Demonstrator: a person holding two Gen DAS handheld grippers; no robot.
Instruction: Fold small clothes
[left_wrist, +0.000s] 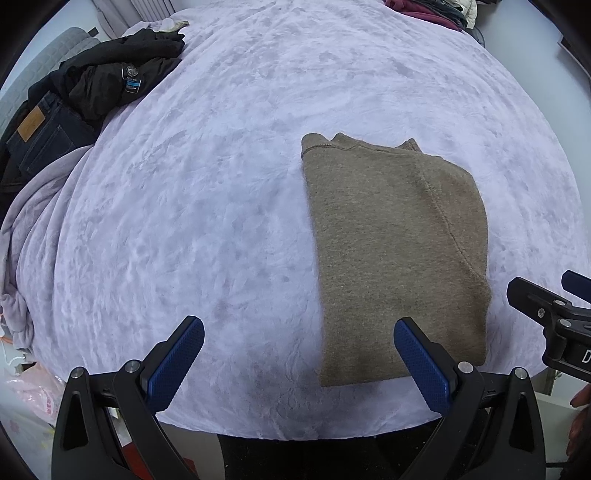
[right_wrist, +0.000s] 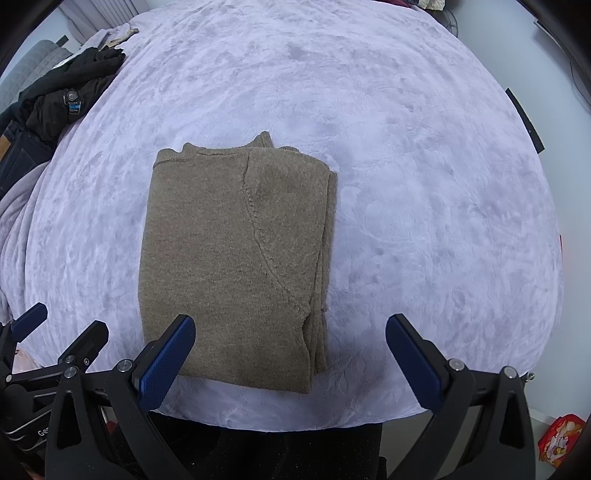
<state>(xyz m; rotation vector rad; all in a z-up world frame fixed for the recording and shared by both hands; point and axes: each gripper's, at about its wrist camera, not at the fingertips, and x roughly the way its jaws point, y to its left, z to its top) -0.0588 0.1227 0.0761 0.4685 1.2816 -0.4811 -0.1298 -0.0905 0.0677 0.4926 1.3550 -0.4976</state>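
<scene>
Here's the brown knitted sweater (right_wrist: 236, 258), folded into a neat upright rectangle and lying flat on the lilac plush blanket (right_wrist: 424, 184) that covers the bed. Take the sweater as the marker. Its collar end points away from the cameras, its near edge sits just short of the blanket's near border, and a curved sleeve seam runs down its right half, with layered folded edges stacked along its right side.

The left tongs (left_wrist: 299, 334) hang over the sweater's near left corner, jaws spread wide and holding nothing; one blue pad (left_wrist: 421, 363) shows in front of the sweater's near edge, the other sits out over bare blanket to the sweater's left. Whether that pad touches the knit, I can't tell.

The right tongs (right_wrist: 290, 332) hover at the sweater's near right corner, jaws likewise wide and empty, the left pad (right_wrist: 166, 360) showing in front of the sweater's near edge and the right one over open blanket beyond the sweater's right side. (Each tool peeks into the other's view at the frame edge.)

Well away from the sweater, at the far left of the bed, lies a heap of black clothing (left_wrist: 118, 74) with dark jeans (left_wrist: 40, 136) beside it. Low and right of the sweater, off the bed, a red packet (right_wrist: 559, 435) sits on the floor.
</scene>
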